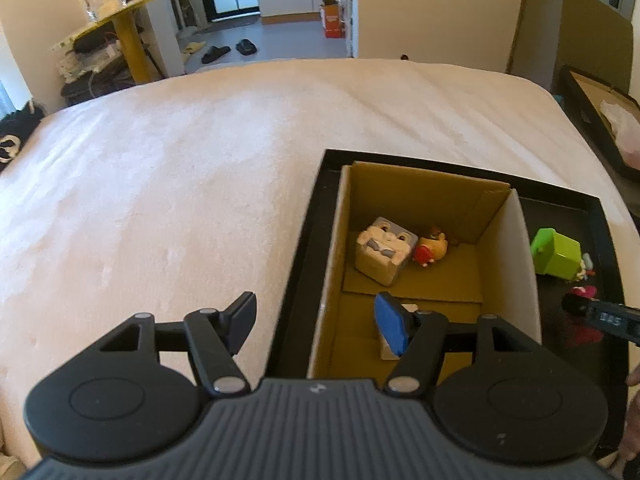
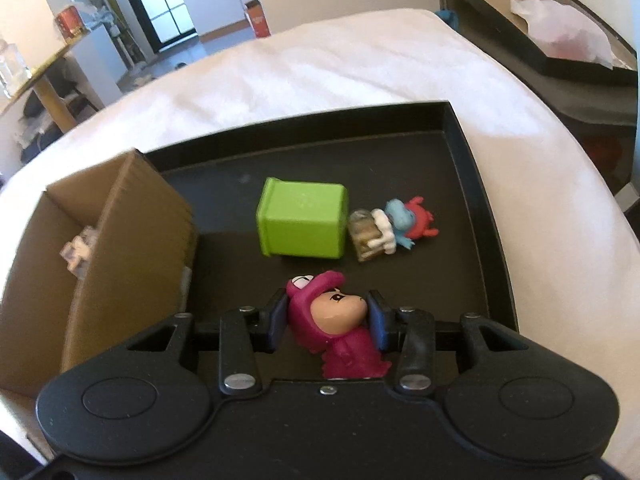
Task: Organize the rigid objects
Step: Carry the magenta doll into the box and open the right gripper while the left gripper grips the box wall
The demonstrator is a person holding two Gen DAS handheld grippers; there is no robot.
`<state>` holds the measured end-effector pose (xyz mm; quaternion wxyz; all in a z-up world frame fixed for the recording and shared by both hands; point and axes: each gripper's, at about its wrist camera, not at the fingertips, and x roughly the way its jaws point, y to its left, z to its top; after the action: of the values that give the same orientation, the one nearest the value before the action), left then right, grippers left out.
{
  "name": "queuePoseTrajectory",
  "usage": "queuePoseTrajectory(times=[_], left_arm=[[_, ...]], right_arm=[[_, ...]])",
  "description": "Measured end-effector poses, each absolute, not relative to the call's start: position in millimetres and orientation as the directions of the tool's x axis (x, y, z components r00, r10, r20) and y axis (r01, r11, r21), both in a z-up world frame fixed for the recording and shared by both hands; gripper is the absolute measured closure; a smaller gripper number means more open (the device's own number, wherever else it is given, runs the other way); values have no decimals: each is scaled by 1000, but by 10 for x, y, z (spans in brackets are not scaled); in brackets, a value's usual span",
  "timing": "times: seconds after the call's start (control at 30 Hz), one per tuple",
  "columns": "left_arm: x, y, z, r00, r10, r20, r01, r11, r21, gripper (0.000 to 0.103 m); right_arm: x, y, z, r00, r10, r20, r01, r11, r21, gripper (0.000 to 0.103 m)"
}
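Observation:
My right gripper [image 2: 326, 318] is shut on a magenta hooded figurine [image 2: 340, 320], both pads pressed to its head, low over the black tray [image 2: 464, 184]. Beyond it on the tray lie a green cube [image 2: 304, 220] on its side and a small blue and red figure [image 2: 404, 218] hugging a jar. My left gripper [image 1: 316, 322] is open, its fingers either side of the left wall of the cardboard box [image 1: 504, 248]. Inside the box lie a grey and white block figure [image 1: 384, 250] and a red and yellow figure [image 1: 430, 250]. A small white piece shows behind the blue pad [image 1: 390, 328].
The tray [image 1: 312, 220] rests on a bed with a pale cover [image 1: 180, 160]. The box [image 2: 120, 220] takes up the tray's left side. A second black tray [image 2: 560, 60] with a plastic bag lies off the bed to the right. Beyond stand a yellow round table [image 1: 128, 20] and floor clutter.

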<state>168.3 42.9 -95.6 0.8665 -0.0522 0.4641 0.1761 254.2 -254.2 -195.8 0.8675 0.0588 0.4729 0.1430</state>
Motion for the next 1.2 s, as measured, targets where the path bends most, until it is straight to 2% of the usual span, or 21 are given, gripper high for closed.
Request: queuePoseTrajectory(times=[0.63, 1.2], left_arm=[[1497, 587, -1030, 534, 189, -824, -323, 946, 8, 39], [1424, 688, -1129, 580, 114, -807, -281, 957, -67, 39]], right_arm=[[2428, -2193, -1243, 585, 442, -680, -348, 894, 283, 62], [2347, -1690, -1113, 578, 518, -630, -451, 847, 282, 62]])
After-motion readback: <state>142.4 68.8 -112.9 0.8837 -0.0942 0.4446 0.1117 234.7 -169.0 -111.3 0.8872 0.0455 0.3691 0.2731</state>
